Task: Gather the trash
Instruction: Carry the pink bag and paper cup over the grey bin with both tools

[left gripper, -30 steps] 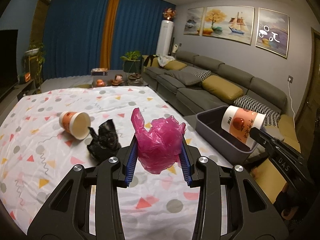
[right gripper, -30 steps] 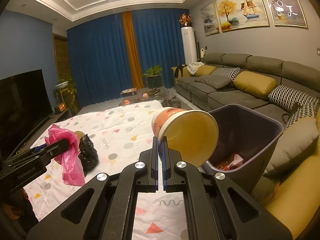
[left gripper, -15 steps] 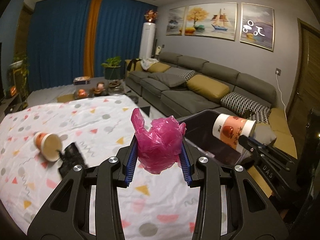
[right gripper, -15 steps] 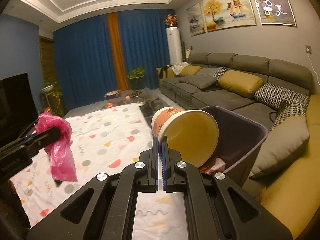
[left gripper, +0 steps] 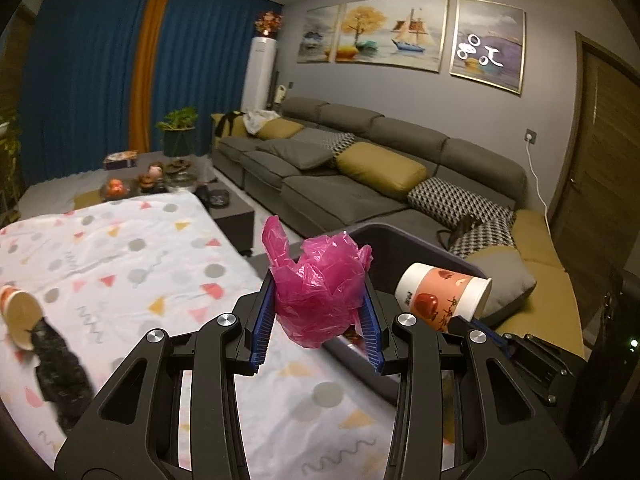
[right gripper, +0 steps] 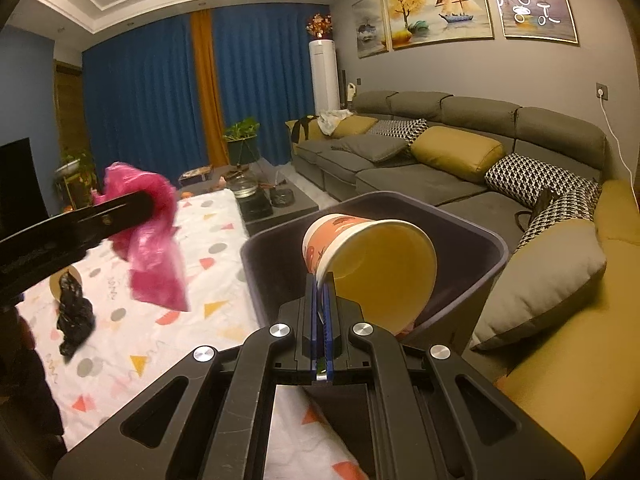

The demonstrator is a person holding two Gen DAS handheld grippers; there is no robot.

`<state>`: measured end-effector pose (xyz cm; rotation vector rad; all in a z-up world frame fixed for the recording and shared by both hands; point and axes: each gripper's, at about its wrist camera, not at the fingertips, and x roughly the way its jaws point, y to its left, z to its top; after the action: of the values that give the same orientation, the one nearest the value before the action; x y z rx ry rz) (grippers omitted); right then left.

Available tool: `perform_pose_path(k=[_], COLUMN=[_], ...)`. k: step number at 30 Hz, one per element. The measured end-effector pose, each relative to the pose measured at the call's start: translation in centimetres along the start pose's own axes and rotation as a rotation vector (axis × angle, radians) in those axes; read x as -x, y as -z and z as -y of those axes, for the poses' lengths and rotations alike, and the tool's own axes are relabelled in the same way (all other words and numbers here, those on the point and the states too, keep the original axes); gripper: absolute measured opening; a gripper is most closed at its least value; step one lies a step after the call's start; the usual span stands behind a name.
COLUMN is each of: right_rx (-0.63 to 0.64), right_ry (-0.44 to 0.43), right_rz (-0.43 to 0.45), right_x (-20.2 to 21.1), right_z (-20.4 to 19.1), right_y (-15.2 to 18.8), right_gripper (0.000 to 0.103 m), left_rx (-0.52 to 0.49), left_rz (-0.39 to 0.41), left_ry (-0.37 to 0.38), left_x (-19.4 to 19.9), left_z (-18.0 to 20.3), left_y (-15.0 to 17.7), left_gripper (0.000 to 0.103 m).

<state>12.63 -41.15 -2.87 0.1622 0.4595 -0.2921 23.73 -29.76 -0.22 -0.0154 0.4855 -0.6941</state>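
Note:
My left gripper (left gripper: 318, 312) is shut on a crumpled pink plastic bag (left gripper: 320, 288), held above the table's right edge close to the dark grey bin (left gripper: 404, 242). My right gripper (right gripper: 322, 280) is shut on the rim of a paper cup (right gripper: 372, 268) with an orange print, tipped on its side over the open bin (right gripper: 472, 232). The left wrist view shows that cup (left gripper: 442, 294) over the bin's near side. Some trash lies at the bin's bottom. On the table lie a black plastic bag (right gripper: 74, 318) and a second paper cup (left gripper: 18, 314).
The table wears a white cloth (left gripper: 120, 256) with coloured triangles and dots. A grey sofa (right gripper: 460, 152) with yellow and chequered cushions runs behind the bin. A low coffee table (left gripper: 168, 176) with bowls and a plant stands beyond the table.
Both grippers have swung right toward the bin. The pink bag now hangs at the bin's edge, and the cup has sunk lower over the bin's mouth. The black bag and other cup lie unmoved.

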Motion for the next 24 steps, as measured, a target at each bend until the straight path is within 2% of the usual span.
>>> perform_pose_path(k=[7, 24], right_rx=[-0.008, -0.016], right_ry=[-0.004, -0.024], right_rz=[-0.002, 0.005], right_x=[-0.8, -1.5], right_z=[0.9, 1.6], right_y=[0.1, -0.1], right_gripper=[0.004, 0.004], left_rx=[-0.003, -0.004], left_rz=[-0.034, -0.075], left_ry=[0.033, 0.072], left_x=[-2.8, -5.6], left_z=[1.4, 2.6], left_y=[0.2, 0.6], left_gripper=[0.037, 0.038])
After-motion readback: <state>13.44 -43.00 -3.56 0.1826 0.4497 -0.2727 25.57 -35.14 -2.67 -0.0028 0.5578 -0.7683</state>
